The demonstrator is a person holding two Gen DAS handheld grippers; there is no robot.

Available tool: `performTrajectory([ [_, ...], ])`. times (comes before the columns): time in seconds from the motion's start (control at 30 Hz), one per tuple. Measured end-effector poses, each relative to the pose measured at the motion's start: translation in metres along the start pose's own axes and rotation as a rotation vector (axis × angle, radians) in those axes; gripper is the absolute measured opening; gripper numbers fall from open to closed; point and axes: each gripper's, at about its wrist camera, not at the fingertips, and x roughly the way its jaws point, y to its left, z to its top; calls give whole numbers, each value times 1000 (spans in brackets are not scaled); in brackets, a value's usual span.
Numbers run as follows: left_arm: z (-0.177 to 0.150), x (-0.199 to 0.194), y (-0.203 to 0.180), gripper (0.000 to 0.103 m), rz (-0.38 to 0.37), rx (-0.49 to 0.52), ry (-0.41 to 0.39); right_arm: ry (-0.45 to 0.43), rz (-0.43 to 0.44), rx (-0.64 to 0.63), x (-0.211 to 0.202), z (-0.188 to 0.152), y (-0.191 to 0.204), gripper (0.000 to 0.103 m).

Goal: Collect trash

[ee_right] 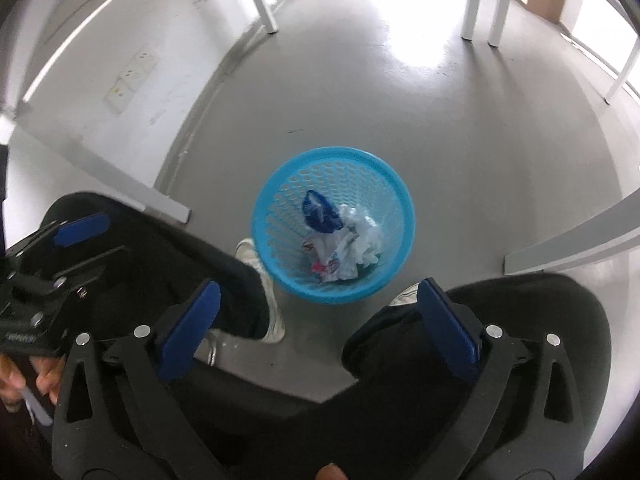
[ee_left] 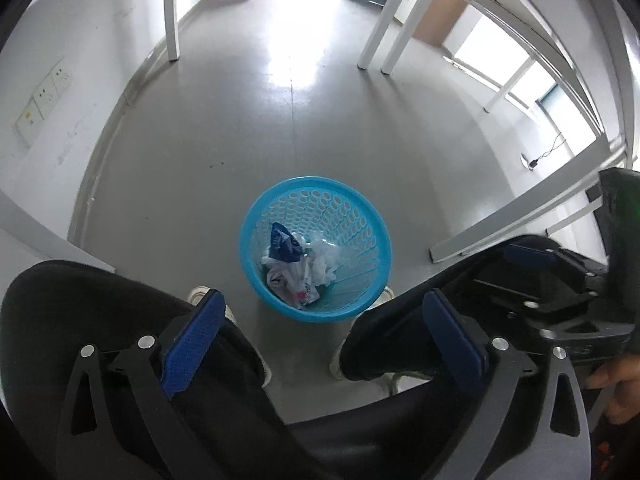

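Observation:
A blue plastic mesh basket stands on the grey floor between the person's feet. It holds crumpled white paper, a dark blue wrapper and other wrappers. It also shows in the right wrist view, with the white paper and blue wrapper inside. My left gripper is open and empty, held above the person's lap, short of the basket. My right gripper is open and empty too. Each gripper shows at the edge of the other's view.
The person's legs in black trousers and white shoes flank the basket. White table legs stand farther off on the floor. A white wall with sockets lies at the left. A white beam runs at the right.

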Motion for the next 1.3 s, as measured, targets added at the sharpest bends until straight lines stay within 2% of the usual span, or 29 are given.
performTrajectory([
  [0.07, -3, 1, 1, 97, 16, -1, 7, -9, 2, -5, -7, -6, 4, 94],
  [0.17, -3, 7, 3, 97, -5, -7, 32, -25, 10, -12, -15, -14, 8, 94],
  [0.23, -3, 8, 4, 97, 18, -13, 38, -34, 5, -13, -16, -15, 9, 94],
  [0.4, -3, 6, 5, 97, 24, -8, 23, -44, 8, -19, -16, -15, 12, 94],
  [0.7, -3, 10, -1, 97, 15, 17, 41, -15, 36, 11, -10, -11, 4, 94],
  [1.3, 0, 10, 2, 97, 10, 0, 49, -4, 50, 25, -7, -9, 1, 94],
])
